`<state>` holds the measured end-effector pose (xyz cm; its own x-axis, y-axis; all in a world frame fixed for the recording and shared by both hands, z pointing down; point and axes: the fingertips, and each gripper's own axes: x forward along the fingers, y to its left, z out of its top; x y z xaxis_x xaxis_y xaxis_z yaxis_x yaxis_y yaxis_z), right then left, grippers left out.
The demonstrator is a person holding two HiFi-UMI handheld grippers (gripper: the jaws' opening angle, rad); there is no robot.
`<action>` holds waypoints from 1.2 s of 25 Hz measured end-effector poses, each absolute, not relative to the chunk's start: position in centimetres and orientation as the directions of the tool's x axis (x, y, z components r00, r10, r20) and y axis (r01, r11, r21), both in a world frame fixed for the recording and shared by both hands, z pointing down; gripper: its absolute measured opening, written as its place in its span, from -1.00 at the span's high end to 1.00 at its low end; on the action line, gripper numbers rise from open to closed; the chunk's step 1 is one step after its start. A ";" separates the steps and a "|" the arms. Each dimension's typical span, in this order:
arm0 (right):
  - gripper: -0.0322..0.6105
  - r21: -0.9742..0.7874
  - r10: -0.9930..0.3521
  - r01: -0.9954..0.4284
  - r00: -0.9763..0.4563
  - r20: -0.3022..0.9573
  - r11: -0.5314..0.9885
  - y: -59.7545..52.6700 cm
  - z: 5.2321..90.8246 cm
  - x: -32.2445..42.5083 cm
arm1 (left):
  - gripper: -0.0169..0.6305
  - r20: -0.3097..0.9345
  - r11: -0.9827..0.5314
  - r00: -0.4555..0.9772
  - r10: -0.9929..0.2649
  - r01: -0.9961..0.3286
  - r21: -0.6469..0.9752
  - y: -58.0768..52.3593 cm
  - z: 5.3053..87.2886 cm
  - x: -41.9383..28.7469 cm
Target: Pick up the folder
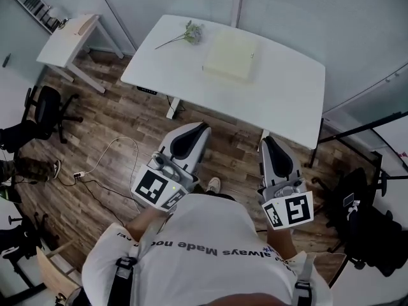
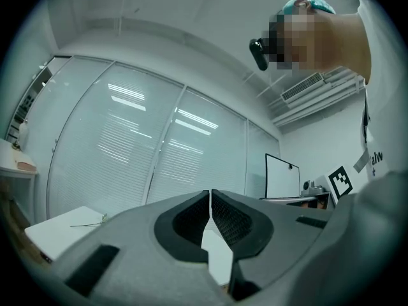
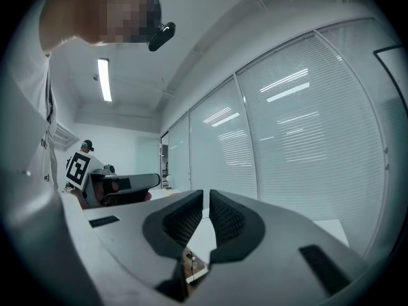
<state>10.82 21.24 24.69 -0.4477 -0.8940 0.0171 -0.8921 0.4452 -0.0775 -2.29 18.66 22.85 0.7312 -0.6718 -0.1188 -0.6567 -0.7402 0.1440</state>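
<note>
A pale yellow folder (image 1: 230, 56) lies flat on the white table (image 1: 280, 94), towards its far middle. My left gripper (image 1: 198, 127) is held above the wooden floor, short of the table's near edge, jaws shut with nothing between them. My right gripper (image 1: 266, 141) hovers beside it to the right, also shut and empty, close to the table's near edge. In the left gripper view the shut jaws (image 2: 210, 193) point at the table (image 2: 57, 231) and glass wall. In the right gripper view the shut jaws (image 3: 206, 194) face the table top (image 3: 201, 234).
A sprig of flowers (image 1: 189, 34) lies on the table left of the folder. A small white side table (image 1: 67, 40) stands far left, an office chair (image 1: 44, 110) at the left. A cable and power strip (image 1: 80, 174) lie on the floor. Tripods and dark gear (image 1: 366, 215) stand right.
</note>
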 end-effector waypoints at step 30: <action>0.79 -0.084 -0.894 -0.892 -0.447 0.027 0.443 7.1 25.3 9.1 | 0.89 -0.100 -0.746 0.742 -0.663 -0.645 0.166 4.4 24.0 -3.6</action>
